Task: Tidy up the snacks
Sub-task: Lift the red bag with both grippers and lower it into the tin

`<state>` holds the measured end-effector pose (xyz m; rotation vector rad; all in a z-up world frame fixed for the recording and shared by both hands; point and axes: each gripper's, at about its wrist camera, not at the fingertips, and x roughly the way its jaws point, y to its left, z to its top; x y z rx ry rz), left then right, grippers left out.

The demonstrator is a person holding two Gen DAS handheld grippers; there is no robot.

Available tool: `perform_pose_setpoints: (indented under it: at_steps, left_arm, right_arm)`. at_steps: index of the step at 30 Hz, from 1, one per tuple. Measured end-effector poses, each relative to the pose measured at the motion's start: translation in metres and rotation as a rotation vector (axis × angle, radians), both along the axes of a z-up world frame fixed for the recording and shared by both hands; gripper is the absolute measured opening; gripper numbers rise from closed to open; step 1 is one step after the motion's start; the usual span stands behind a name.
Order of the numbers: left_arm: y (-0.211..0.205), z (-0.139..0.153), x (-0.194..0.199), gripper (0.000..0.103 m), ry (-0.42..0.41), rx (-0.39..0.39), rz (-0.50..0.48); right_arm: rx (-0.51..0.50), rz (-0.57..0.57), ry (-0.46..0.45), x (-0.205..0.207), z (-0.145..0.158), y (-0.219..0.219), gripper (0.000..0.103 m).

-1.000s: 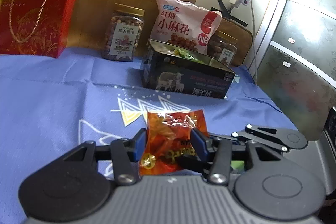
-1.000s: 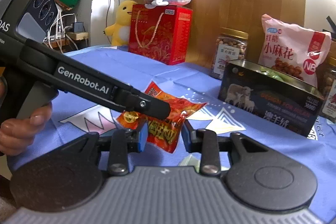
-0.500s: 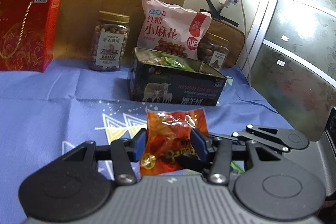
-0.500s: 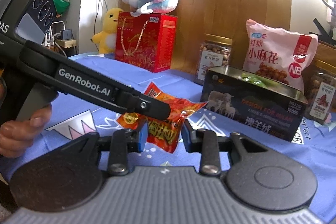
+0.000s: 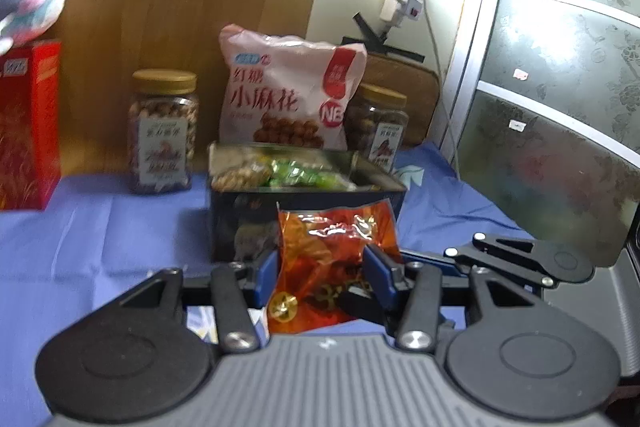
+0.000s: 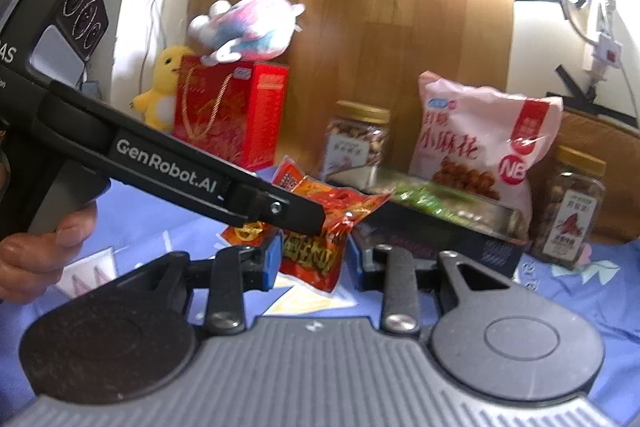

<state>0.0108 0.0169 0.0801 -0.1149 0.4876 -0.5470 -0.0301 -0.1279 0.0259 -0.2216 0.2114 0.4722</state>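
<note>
A red-orange snack packet (image 5: pixel 336 227) hangs above the blue cloth, just in front of an open dark tin (image 5: pixel 240 219). The tin holds green and pale wrapped snacks. My left gripper (image 5: pixel 322 267) is shut on the packet, its blue pads pressing both sides. In the right wrist view my right gripper (image 6: pixel 314 259) is shut on the lower part of the same packet (image 6: pixel 336 203). The left gripper's black body (image 6: pixel 168 171) crosses that view from the left, and a hand (image 6: pixel 36 255) holds it. The tin (image 6: pixel 440 239) lies just behind the packet.
Behind the tin stand a pink snack bag (image 5: pixel 288 95) and two gold-lidded nut jars (image 5: pixel 164 131) (image 5: pixel 378 131). A red gift bag (image 6: pixel 232 115) with a plush toy (image 6: pixel 248 27) on top is at the back left. A glass-panelled cabinet (image 5: pixel 560 107) bounds the right side.
Both grippers have risen and moved toward the tin, carrying the packet between them. The tin now looms closer and the packet overlaps its front wall.
</note>
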Motion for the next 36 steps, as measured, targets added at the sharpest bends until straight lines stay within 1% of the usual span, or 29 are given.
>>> perform_pose_setpoints:
  at_steps: [7,15,21,26,30,32,33,34,36]
  left_arm:
    - [-0.018,0.014,0.018,0.045,-0.050,0.019,-0.037]
    - [-0.035,0.025,0.046,0.045,-0.073,0.011,-0.061]
    - [-0.044,0.031,0.070,0.045,-0.074,0.011,-0.077]
    - [-0.047,0.027,0.107,0.045,-0.016,-0.025,-0.084]
    - [-0.052,0.020,0.131,0.046,0.007,-0.021,-0.057]
    - [-0.056,0.016,0.142,0.046,0.008,0.012,-0.024]
    - [-0.057,0.013,0.146,0.048,0.009,0.036,0.007]
    - [-0.057,0.011,0.149,0.050,0.012,0.056,0.036]
    - [-0.049,0.007,0.152,0.051,0.021,0.056,0.078]
  right_arm:
    - [-0.014,-0.049,-0.066,0.013,0.011,-0.012,0.037]
    - [-0.032,-0.102,-0.118,0.035,0.021,-0.025,0.036]
    - [-0.049,-0.130,-0.145,0.052,0.025,-0.032,0.036]
    - [-0.032,-0.157,-0.117,0.078,0.026,-0.039,0.035]
    - [-0.024,-0.180,-0.092,0.103,0.023,-0.043,0.035]
    - [-0.020,-0.186,-0.070,0.117,0.020,-0.043,0.039]
    - [-0.030,-0.182,-0.045,0.125,0.018,-0.041,0.046]
    - [-0.038,-0.169,-0.018,0.130,0.015,-0.039,0.052]
    - [-0.035,-0.167,-0.004,0.134,0.010,-0.037,0.053]
